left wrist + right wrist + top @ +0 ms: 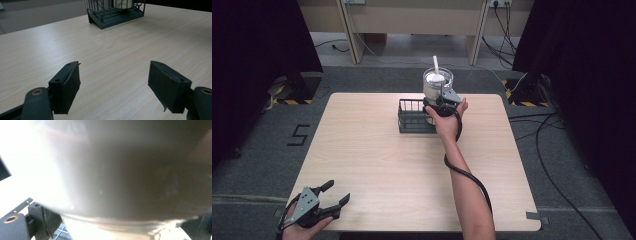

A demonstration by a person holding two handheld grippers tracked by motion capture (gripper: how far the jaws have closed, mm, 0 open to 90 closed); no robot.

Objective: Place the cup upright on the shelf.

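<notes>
One cup (pixel 437 85) with one straw (pixel 435 64) sits in the one wire basket (pixel 411 116) near the tabletop's far edge, clamped by the right gripper (pixel 439 103); the left gripper (pixel 113 85), at the near left corner, gapes over bare wood in its own view

A recording lab or studio. Black curtains (pixel 257 35) flank a lone table (pixel 377 165); hazard-taped stand bases (pixel 292 92) and loose cables (pixel 557 185) cross grey carpet.

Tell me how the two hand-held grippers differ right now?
The left hand-held gripper rests at the table's near edge, jaws wide open and holding nothing. The right hand-held gripper is stretched out to the far side, jaws set around a clear cup with a straw by the wire basket. Both have black jaws.
</notes>
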